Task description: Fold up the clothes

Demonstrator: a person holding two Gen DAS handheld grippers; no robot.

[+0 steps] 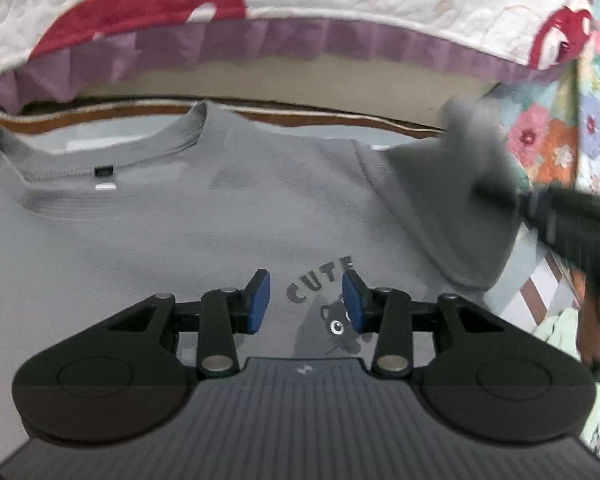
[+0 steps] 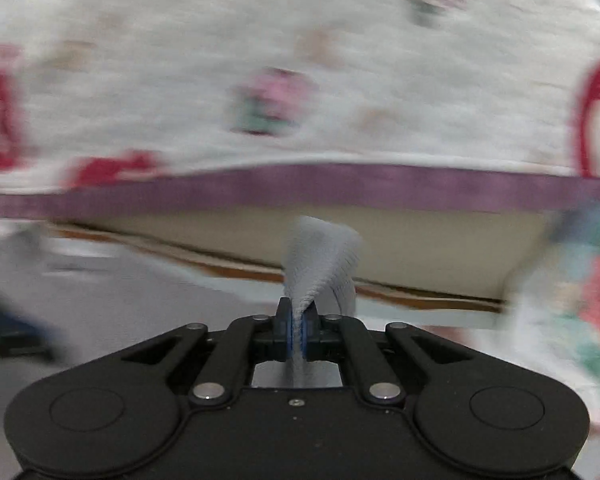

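Observation:
A grey sweatshirt point(image 1: 188, 216) lies flat, front up, collar at the far left, with a "CUTE" print and a cartoon animal point(image 1: 332, 320). My left gripper point(image 1: 305, 300) is open and empty, hovering just above the print. My right gripper point(image 2: 298, 328) is shut on a ribbed grey sleeve cuff point(image 2: 320, 260) and holds it raised. In the left wrist view the lifted sleeve point(image 1: 460, 200) stands up at the right, with the blurred right gripper point(image 1: 572, 228) beside it.
A white quilt with red and pink prints and a purple border point(image 1: 300, 36) hangs over the far edge. A floral cloth point(image 1: 560, 128) is at the right. A striped surface point(image 1: 540, 292) shows beyond the shirt's right side.

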